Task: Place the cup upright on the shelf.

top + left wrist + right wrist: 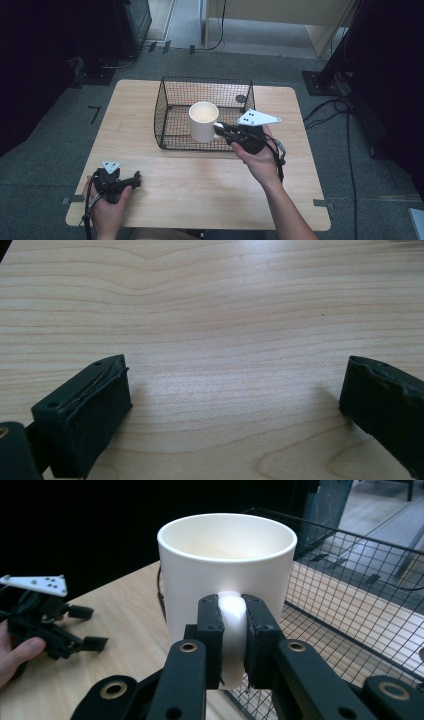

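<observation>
Overhead, the right gripper (pixel 223 131) holds a white mug (pixel 202 121) by its handle over the wire basket's (pixel 170 97) near edge. Alongside, the left gripper (pixel 131 181) rests near-left on the table (pixel 200 175), jaws wide. Its own view shows bare wood between them. Rightward, the jaws pinch the mug's handle (pixel 233 630).

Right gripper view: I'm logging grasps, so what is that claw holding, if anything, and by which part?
The right claw is shut on the white mug, pinching its handle between the two jaws. The left claw is open on nothing.
</observation>
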The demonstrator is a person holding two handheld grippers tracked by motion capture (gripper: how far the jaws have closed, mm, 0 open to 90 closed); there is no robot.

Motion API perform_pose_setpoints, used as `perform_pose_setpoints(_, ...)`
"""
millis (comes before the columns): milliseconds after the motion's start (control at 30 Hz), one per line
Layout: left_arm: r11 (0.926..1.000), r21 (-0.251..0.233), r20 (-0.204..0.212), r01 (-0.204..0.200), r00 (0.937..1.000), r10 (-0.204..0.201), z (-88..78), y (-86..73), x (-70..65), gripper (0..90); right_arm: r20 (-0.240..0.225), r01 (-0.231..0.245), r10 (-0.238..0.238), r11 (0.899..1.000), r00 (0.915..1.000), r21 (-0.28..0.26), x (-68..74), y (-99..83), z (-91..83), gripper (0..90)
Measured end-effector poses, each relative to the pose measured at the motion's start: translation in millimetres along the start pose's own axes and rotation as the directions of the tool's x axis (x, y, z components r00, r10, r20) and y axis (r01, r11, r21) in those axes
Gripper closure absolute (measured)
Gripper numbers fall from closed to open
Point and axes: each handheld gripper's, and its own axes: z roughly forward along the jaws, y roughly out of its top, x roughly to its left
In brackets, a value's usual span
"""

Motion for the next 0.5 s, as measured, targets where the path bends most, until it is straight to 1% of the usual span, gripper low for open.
perform_pose_setpoints(67, 1.0, 0.0, 0.001, 0.0, 1.0, 0.0, 0.0, 0.0, 0.0, 0.1, 0.008, 0.001, -0.001, 1.0, 1.0, -0.003, -1.0, 0.3, 1.7, 80.6)
perform_pose_setpoints(100, 1.0, -0.002, 0.001, -0.001, 1.0, 0.001, 0.1, -0.1, -0.1, 0.1, 0.027, -0.005, 0.005, 1.0, 0.9996, -0.003, -3.9, 0.4, 6.7, 80.5)
perform_pose_setpoints(133, 1.0, -0.002, 0.001, -0.001, 1.0, 0.001, 0.1, -0.1, -0.1, 0.1, 0.034, -0.011, 0.011, 1.0, 0.9994, -0.004, -5.8, 0.1, 9.3, 80.6)
perform_pose_setpoints(167, 1.0, -0.001, 0.001, -0.001, 1.0, 0.001, 0.1, 0.0, -0.1, 0.1, 0.034, -0.011, 0.011, 1.0, 0.9994, -0.004, -5.8, 0.1, 9.3, 80.6)
perform_pose_setpoints(267, 1.0, 0.002, 0.002, -0.003, 1.0, 0.003, -0.1, 0.0, 0.1, 0.1, 0.048, -0.031, 0.031, 1.0, 0.9983, -0.002, -11.6, -0.9, 17.4, 80.6)
perform_pose_setpoints(333, 1.0, -0.001, 0.002, -0.003, 1.0, 0.003, 0.0, 0.0, 0.0, 0.1, 0.072, -0.048, 0.048, 0.999, 0.9963, -0.001, -17.0, -1.4, 24.6, 80.5)
perform_pose_setpoints(367, 1.0, -0.001, 0.002, -0.004, 1.0, 0.004, 0.1, 0.0, 0.0, 0.1, 0.072, -0.048, 0.048, 0.999, 0.9963, -0.001, -17.0, -1.4, 24.6, 80.5)
perform_pose_setpoints(400, 1.0, -0.001, 0.002, -0.004, 1.0, 0.004, 0.1, 0.0, 0.0, 0.1, 0.089, -0.053, 0.053, 0.999, 0.9947, 0.0, -20.8, -1.6, 29.0, 80.5)
perform_pose_setpoints(433, 1.0, -0.001, 0.002, -0.004, 1.0, 0.004, 0.1, 0.0, -0.1, 0.1, 0.089, -0.053, 0.053, 0.999, 0.9947, 0.0, -20.8, -1.6, 29.0, 80.5)
perform_pose_setpoints(500, 1.0, -0.001, 0.002, -0.004, 1.0, 0.004, 0.1, -0.1, -0.1, 0.1, 0.104, -0.059, 0.058, 0.998, 0.9929, 0.005, -23.6, -1.9, 33.2, 80.5)
